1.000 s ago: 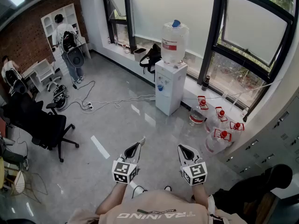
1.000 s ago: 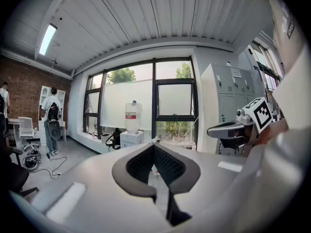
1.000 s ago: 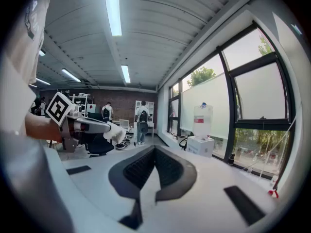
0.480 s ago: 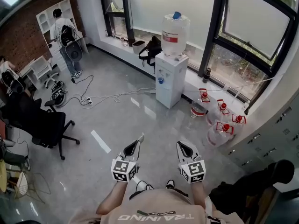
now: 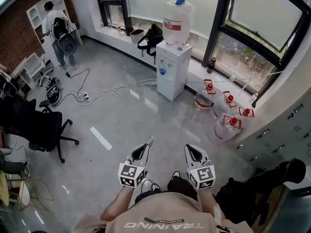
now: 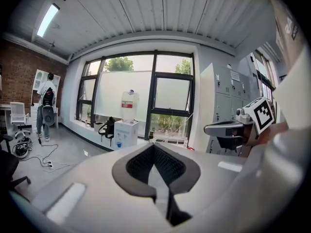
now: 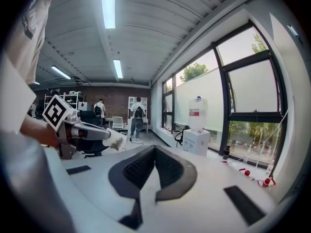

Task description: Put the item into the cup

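Note:
In the head view both grippers are held low in front of the person, side by side above the grey floor. My left gripper is shut, and a small pale item sticks out at its tip. From the right gripper view that same pale item shows at the left gripper's nose. In the left gripper view my left gripper has its pads together. My right gripper is shut with nothing in it, and its dark pads meet. No cup shows in any view.
A white water dispenser with a bottle on top stands ahead by the window. Several red-capped water jugs lie to its right. A black office chair and floor cables are at the left. A person stands far back left.
The view has come closer to the water dispenser and the jugs. Both grippers keep the same pose and stay shut.

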A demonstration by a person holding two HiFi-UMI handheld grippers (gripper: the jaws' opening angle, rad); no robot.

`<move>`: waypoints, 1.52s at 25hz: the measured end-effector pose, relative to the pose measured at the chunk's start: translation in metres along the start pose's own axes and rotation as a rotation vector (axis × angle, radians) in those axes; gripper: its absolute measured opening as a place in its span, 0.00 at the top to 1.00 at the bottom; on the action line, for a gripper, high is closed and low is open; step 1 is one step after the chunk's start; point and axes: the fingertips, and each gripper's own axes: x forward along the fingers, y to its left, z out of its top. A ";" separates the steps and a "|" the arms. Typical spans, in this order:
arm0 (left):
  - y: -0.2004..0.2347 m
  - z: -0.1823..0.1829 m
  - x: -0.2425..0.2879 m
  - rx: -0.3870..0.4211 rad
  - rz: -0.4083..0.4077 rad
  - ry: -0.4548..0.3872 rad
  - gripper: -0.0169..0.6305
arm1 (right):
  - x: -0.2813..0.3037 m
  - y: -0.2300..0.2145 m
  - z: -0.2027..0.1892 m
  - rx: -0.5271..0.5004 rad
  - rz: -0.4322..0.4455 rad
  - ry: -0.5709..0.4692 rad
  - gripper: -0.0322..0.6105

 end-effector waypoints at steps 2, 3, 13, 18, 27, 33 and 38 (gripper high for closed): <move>0.005 0.000 0.011 -0.009 0.002 0.007 0.96 | 0.009 -0.007 -0.005 0.004 0.009 0.020 0.93; 0.007 -0.001 0.017 -0.009 0.003 0.013 0.96 | 0.015 -0.010 -0.009 0.008 0.015 0.029 0.93; 0.033 0.031 0.106 0.003 0.013 0.015 0.96 | 0.098 -0.092 0.001 -0.035 0.007 -0.032 0.93; 0.044 0.048 0.166 0.000 0.037 0.004 0.96 | 0.142 -0.138 0.004 0.003 0.055 -0.045 0.93; 0.076 0.049 0.229 -0.055 0.115 0.028 0.96 | 0.194 -0.176 -0.002 -0.148 0.110 0.012 0.93; 0.108 0.041 0.244 -0.078 0.125 0.077 0.96 | 0.236 -0.177 -0.010 -0.044 0.159 0.051 0.93; 0.154 0.049 0.272 -0.080 0.107 0.067 0.96 | 0.287 -0.182 -0.007 -0.047 0.143 0.082 0.93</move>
